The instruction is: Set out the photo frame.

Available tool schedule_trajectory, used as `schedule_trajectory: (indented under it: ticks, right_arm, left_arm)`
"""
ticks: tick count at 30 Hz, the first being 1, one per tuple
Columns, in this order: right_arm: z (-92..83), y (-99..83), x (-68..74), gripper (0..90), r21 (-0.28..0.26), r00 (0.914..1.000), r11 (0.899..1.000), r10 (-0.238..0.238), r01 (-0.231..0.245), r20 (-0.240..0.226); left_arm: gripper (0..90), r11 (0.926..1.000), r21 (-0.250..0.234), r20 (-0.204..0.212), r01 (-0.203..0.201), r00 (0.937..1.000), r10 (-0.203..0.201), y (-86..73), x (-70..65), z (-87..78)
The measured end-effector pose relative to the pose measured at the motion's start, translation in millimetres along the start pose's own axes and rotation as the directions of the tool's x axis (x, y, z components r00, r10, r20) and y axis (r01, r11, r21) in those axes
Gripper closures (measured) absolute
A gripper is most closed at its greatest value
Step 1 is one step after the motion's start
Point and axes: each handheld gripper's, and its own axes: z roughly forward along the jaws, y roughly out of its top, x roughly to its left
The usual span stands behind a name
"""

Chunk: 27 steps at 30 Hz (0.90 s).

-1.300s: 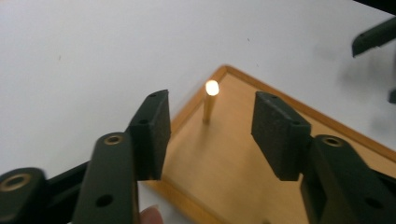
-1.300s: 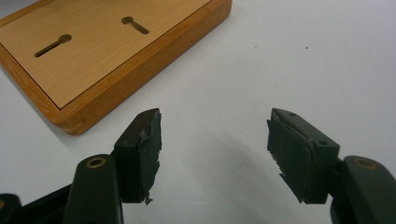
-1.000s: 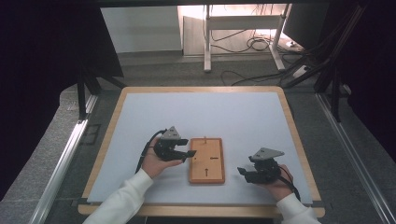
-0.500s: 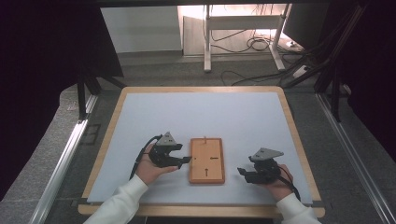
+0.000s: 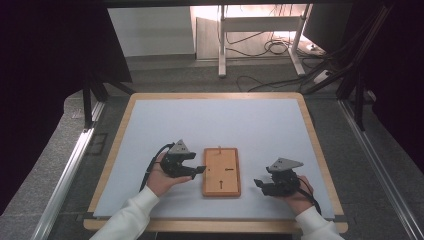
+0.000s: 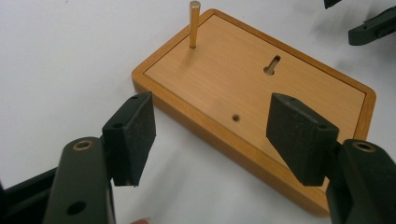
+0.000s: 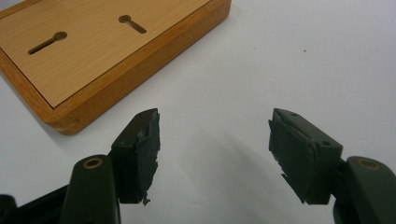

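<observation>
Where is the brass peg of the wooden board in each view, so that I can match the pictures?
High view: the peg stands at the board's far edge, centre of picture.
Left gripper view: upper middle, peg upright at the board's far corner.
Right gripper view: no peg in it.
Shared landmark: the board's keyhole slots.

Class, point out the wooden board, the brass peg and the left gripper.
wooden board [image 5: 221, 171], high view, middle of its top face
brass peg [image 6: 194, 23], left gripper view, middle of its shaft
left gripper [image 6: 210, 135], left gripper view, midway between its fingertips
</observation>
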Motion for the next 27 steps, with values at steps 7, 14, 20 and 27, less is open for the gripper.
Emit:
schedule_trajectory:
  ticks: [7,14,20,27]
  right_arm:
    - [-1.3,0.3,1.1,34.2,-0.004,1.0,1.0,-0.003,0.003,-0.002]
    - [-0.9,-0.2,0.1,34.0,0.0,1.0,1.0,-0.002,0.002,0.001]
    - [-0.6,-0.2,0.0,34.0,0.001,1.0,1.0,-0.004,0.004,0.002]
    - [-0.7,-0.4,0.0,33.8,0.003,1.0,1.0,-0.005,0.005,0.0]
  left_arm:
    - [33.7,0.9996,0.006,0.008,-0.027,0.9996,0.027,14.8,4.2,17.5]
    - [34.1,0.9985,0.008,0.026,-0.054,0.9982,0.053,24.6,9.0,28.4]
    - [34.5,0.9987,-0.016,0.039,-0.047,0.9981,0.048,36.8,9.3,36.6]
    - [42.8,0.9982,0.006,0.049,-0.059,0.9971,0.059,45.4,9.3,56.0]
